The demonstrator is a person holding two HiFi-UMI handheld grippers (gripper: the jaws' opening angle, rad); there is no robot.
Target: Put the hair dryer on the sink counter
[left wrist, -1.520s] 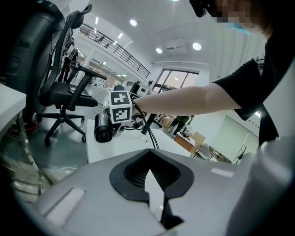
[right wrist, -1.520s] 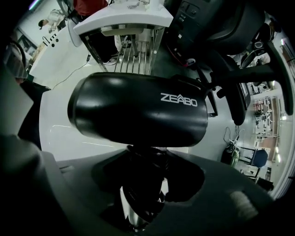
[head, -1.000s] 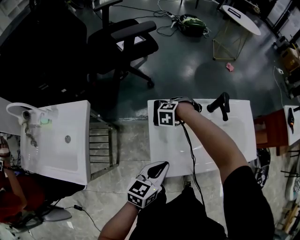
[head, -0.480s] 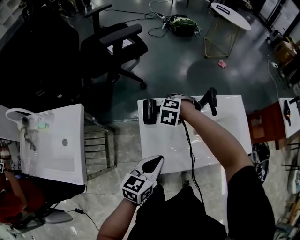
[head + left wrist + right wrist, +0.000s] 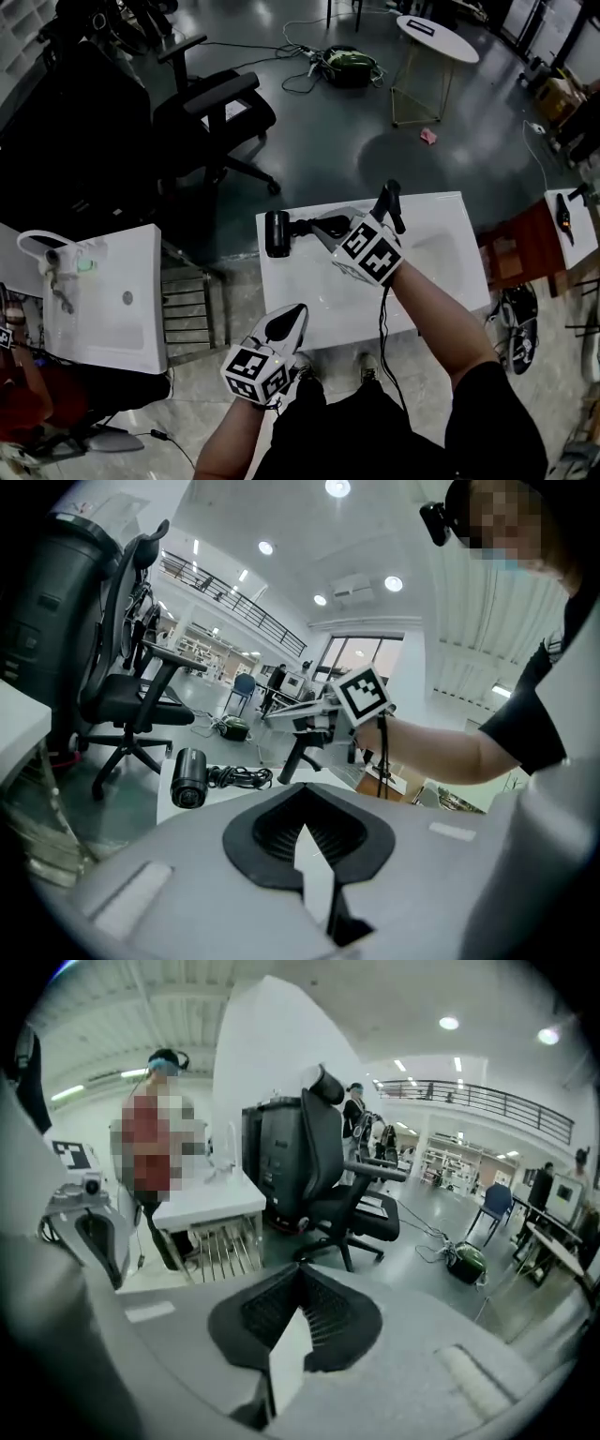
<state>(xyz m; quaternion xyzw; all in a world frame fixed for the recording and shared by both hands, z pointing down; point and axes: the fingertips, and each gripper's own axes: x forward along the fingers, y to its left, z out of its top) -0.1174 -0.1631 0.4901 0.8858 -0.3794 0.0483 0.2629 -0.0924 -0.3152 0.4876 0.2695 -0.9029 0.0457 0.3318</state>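
Observation:
The black hair dryer (image 5: 277, 233) lies on its side at the back left of the white sink counter (image 5: 309, 305), its coiled cord (image 5: 307, 226) trailing right. The left gripper view shows the dryer (image 5: 190, 778) and cord (image 5: 240, 777) on the counter too. My right gripper (image 5: 330, 228) hovers above the cord, just right of the dryer. Its jaws have just been closing and are shut with nothing between them. My left gripper (image 5: 284, 325) is shut and empty at the counter's front edge. A black faucet (image 5: 389, 201) stands behind the basin.
A black office chair (image 5: 211, 117) stands on the dark floor beyond the counter. A second white sink (image 5: 108, 309) with a white faucet is at the left, with a metal rack (image 5: 189, 302) between the two. A round white table (image 5: 438, 37) is far back.
My right gripper has come off the hair dryer, risen and rolled, and its jaws have closed empty. The dryer stays lying on the counter. My left gripper rose a little.

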